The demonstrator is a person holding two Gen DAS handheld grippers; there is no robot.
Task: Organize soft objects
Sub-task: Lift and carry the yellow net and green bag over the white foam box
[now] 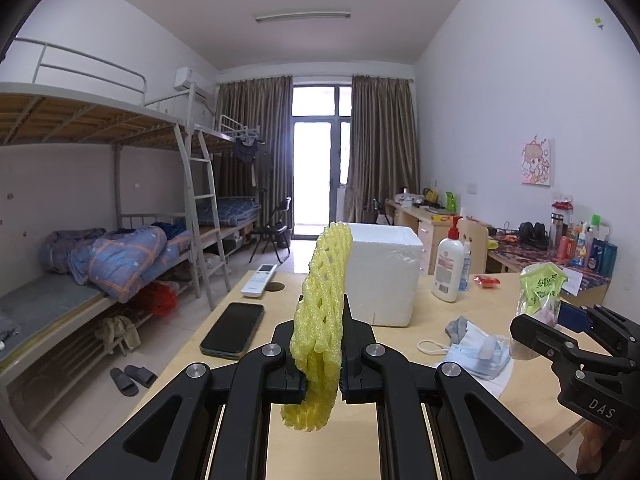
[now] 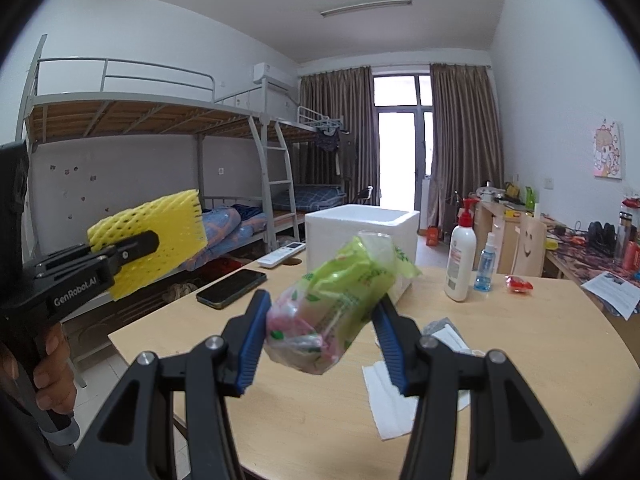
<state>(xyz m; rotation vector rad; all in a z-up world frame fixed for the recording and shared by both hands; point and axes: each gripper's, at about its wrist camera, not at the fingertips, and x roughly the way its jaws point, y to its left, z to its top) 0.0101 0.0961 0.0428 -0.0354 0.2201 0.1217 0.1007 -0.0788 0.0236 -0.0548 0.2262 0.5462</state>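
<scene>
You're holding something in both claws right now, both up off the table [image 2: 520,344]. Your left claw [image 1: 320,344] is squeezing the yellow foam net [image 1: 322,304] flat, pads pressed almost together on its lower half, so most of the net is standing up above the pads and a bit is dangling under them. Your right claw [image 2: 320,320] is sitting about half spread and pinching the green packet [image 2: 340,300] across its middle, with both ends sticking out past the pads.

The white foam box [image 2: 360,236] is sitting straight ahead of both claws, open top, and I'm guessing that's where this stuff is going.

Things I'd be watching:
- The packet is looking slippery and squishy, and it's tilting in the grip. If you're swinging fast, it could be sliding out one side.
- The net is floppy, so its top could be catching the box rim instead of dropping in.
- The two claws are hanging near each other, right one off to the right of the left. Going for the box together, you're risking a bump.
- The box looks light, so a nudge could be shoving it toward the phone [image 1: 234,330] and the remote [image 1: 259,279] left of it, or the lotion bottle [image 2: 461,258] on the right.
</scene>
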